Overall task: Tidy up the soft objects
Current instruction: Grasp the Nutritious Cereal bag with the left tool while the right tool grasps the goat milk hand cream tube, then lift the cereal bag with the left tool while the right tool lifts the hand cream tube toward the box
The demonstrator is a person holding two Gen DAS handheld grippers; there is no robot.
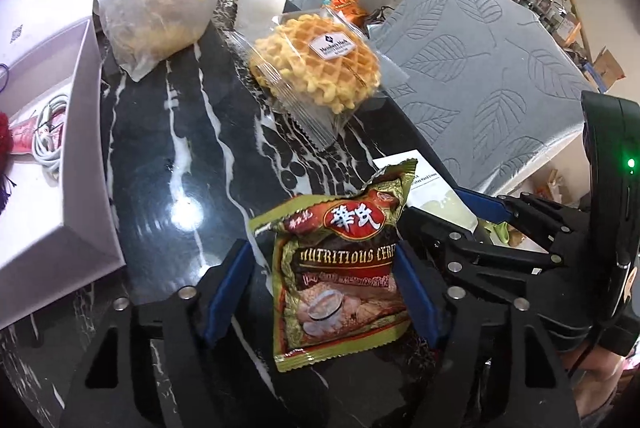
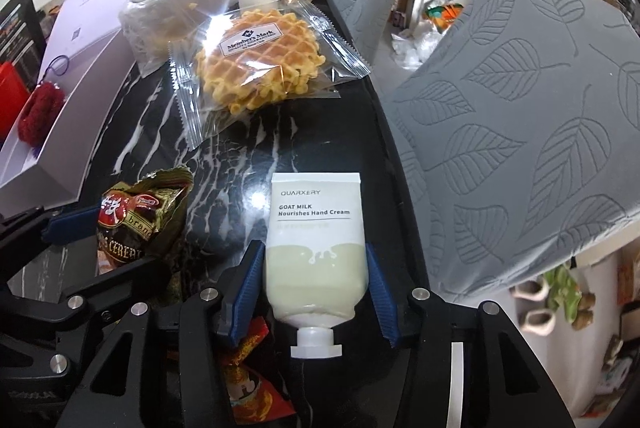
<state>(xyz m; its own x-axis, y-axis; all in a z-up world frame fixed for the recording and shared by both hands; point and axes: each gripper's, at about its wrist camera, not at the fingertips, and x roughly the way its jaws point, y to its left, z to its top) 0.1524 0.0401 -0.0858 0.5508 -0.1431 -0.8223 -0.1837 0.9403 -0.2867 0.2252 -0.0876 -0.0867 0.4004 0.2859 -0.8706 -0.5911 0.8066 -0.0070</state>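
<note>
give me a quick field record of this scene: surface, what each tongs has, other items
surface: black marble-patterned tabletop
left tongs: closed on green-and-red foil cereal sachet
right tongs: closed on white hand cream tube, cap toward camera
behind: clear-wrapped golden waffle; translucent plastic food bag
left edge: open white cardboard box

The table top (image 1: pixel 168 148) is polished black marble-look stone, glossy. The waffle (image 2: pixel 260 58) sits in clear crinkly plastic film. The cereal sachet (image 1: pixel 340 268) is shiny foil-like plastic, the hand cream tube (image 2: pixel 316 248) smooth, perhaps matt. The cushion (image 2: pixel 520 132) is embossed grey cloth.
</note>
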